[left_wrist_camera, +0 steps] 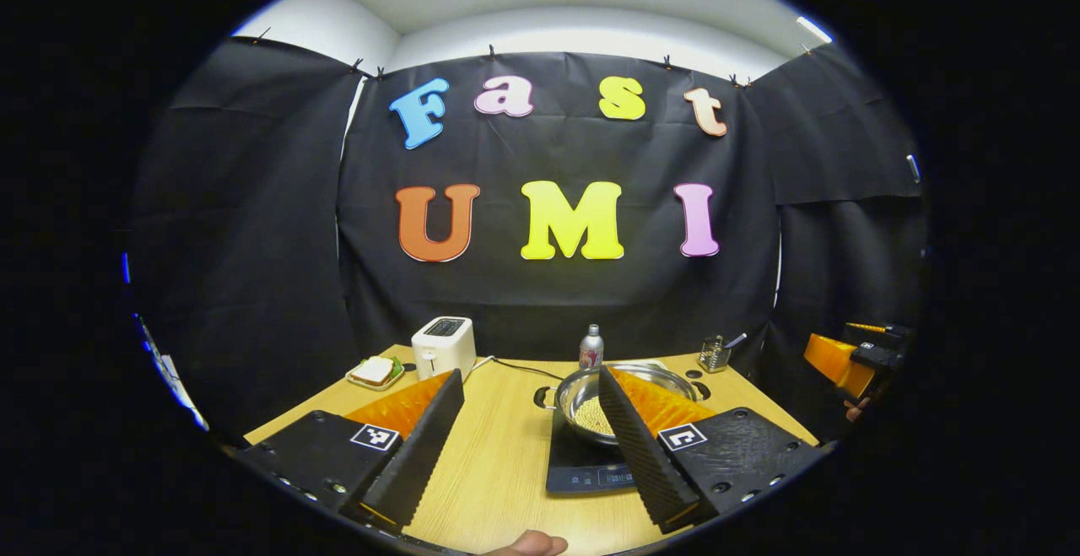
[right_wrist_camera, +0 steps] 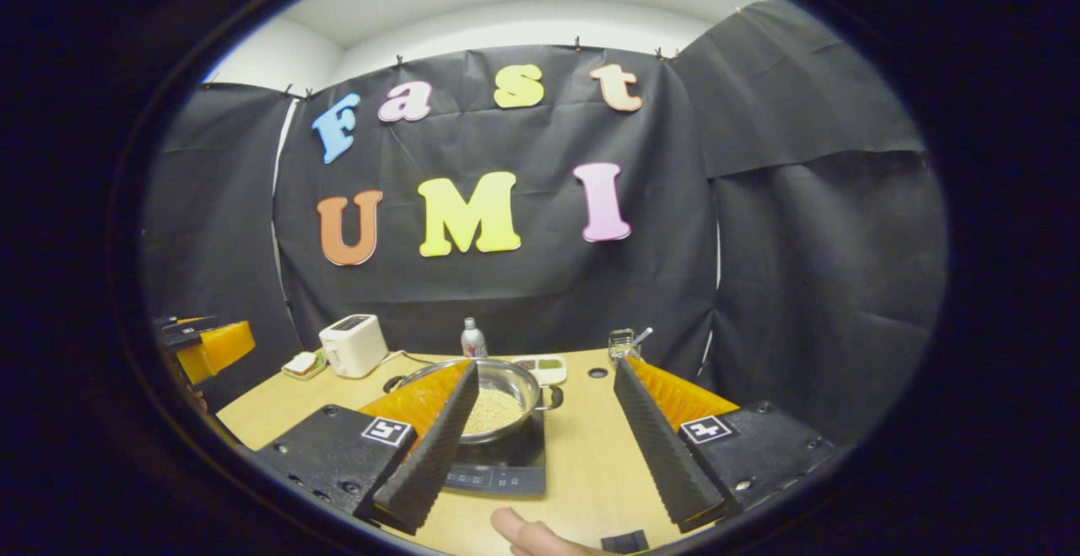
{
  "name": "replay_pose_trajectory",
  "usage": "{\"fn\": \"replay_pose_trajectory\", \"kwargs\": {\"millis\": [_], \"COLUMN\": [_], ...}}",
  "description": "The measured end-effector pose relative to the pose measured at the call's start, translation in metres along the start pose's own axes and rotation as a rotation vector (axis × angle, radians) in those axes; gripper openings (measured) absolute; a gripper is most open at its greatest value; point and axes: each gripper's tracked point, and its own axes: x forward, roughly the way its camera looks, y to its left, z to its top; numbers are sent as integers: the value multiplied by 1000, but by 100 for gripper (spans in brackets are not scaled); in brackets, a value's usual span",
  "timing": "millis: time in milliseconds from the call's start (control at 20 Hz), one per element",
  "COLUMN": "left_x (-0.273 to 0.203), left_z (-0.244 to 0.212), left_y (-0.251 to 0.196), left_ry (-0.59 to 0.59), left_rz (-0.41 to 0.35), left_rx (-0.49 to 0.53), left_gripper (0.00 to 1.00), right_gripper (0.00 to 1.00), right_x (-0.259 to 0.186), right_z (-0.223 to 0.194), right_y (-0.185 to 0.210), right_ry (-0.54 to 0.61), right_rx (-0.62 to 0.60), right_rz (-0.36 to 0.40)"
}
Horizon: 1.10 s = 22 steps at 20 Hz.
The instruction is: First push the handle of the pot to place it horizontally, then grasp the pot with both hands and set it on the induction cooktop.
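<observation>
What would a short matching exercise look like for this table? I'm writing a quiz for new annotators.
Things:
1. pot
2. toaster
3. bottle
4. sandwich

Places:
A. on a small plate at the table's far left corner
B. upright behind the pot, near the back wall
C. on the induction cooktop
D. right of the sandwich plate

Pairs: 1-C, 2-D, 3-B, 4-A

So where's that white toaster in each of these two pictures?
Left gripper view: the toaster stands at the table's far edge, left of centre, beside a plated sandwich.
Right gripper view: the toaster is at the far left of the table.
Shared landmark: the small bottle behind the pot.
</observation>
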Motion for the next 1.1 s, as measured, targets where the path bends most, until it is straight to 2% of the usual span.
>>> {"fn": "replay_pose_trajectory", "kwargs": {"millis": [50,250,300,350,400,500,550,600,650,750,800,1000,1050,1100], "left_x": [-9,-42,-49,-56,-62,-72,-75,-77,-79,-80,-79,-77,-75,-76], "left_z": [7,22,25,26,26,29,28,28,27,28,27,25,24,25], "left_y": [2,1,1,1,0,-1,2,4,5,9,11,14,14,13], "left_ry": [-25,-97,-111,-122,-136,-160,-168,-169,-169,-175,-173,-176,-174,-174], "left_rz": [8,-5,-10,-15,-22,-33,-28,-27,-27,-22,-18,-14,-13,-13], "left_rx": [-2,-4,1,10,21,41,47,49,46,39,36,31,34,37], "left_gripper": [96,95,96,95,95,95,95,95,95,95,95,95,95,95], "right_gripper": [96,96,100,96,100,96,96,100,96,100,96,96,100,96], "right_x": [-13,-65,-74,-82,-87,-95,-97,-99,-101,-103,-103,-102,-102,-101], "right_z": [7,35,35,35,32,24,21,23,28,36,31,30,29,28], "right_y": [-4,-14,-19,-25,-30,-41,-46,-51,-53,-58,-62,-57,-54,-55], "right_ry": [-16,-108,-126,-137,-148,-139,-132,-138,-154,-181,-177,-171,-170,-166], "right_rx": [-5,-38,-43,-38,-29,-28,-29,-12,14,48,49,40,41,38], "right_rz": [-9,-11,-15,-25,-32,-52,-60,-71,-78,-87,-93,-78,-68,-65]}}
